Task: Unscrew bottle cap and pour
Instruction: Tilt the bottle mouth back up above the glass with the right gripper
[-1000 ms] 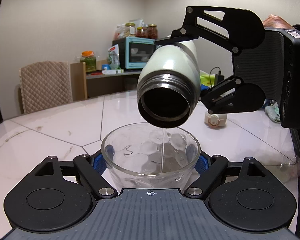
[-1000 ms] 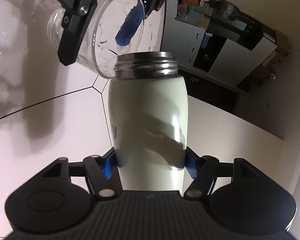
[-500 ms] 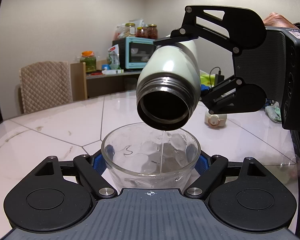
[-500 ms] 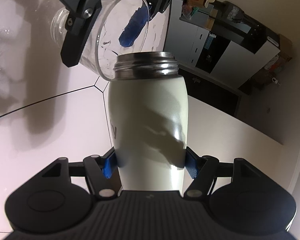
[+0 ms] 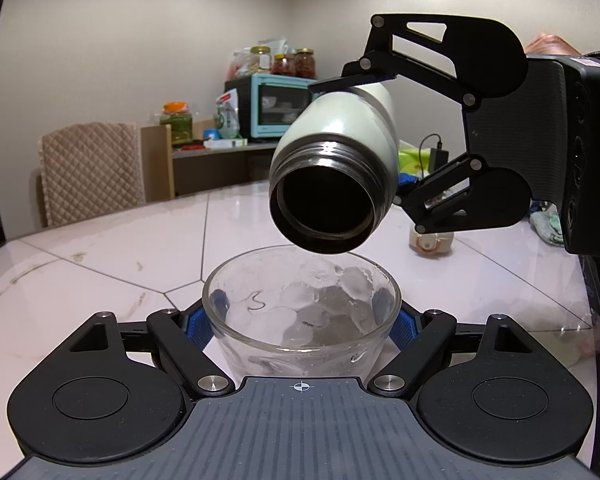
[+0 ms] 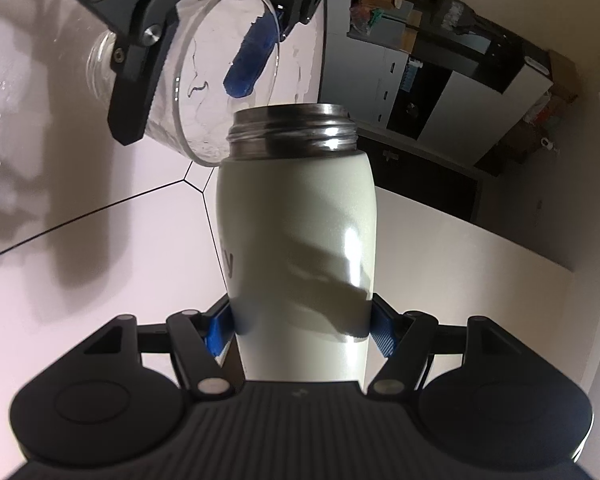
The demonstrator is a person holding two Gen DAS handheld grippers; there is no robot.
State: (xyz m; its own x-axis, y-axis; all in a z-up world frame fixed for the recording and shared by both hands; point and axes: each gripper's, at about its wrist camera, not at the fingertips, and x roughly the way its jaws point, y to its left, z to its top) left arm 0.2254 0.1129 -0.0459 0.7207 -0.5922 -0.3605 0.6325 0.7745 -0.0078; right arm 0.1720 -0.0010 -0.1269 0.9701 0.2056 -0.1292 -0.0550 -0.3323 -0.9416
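left wrist view: right claw (image 5: 384,136) pinching the cream bottle (image 5: 340,148) by its body, pads pressed on either side, mouth tipped toward the camera and hanging just over the glass bowl (image 5: 300,320); left claw (image 5: 300,320) clamped on the bowl's walls above the counter (image 5: 100,248). no stream visible under the steel rim now, so probably near empty. best to keep the mouth centred over the bowl, tip slowly further for the last drops, hold the bowl level, avoid knocking rim on glass. long axis close to level, neck slightly down, base away toward the right claw. cap (image 5: 430,242) off, lying on the counter behind.
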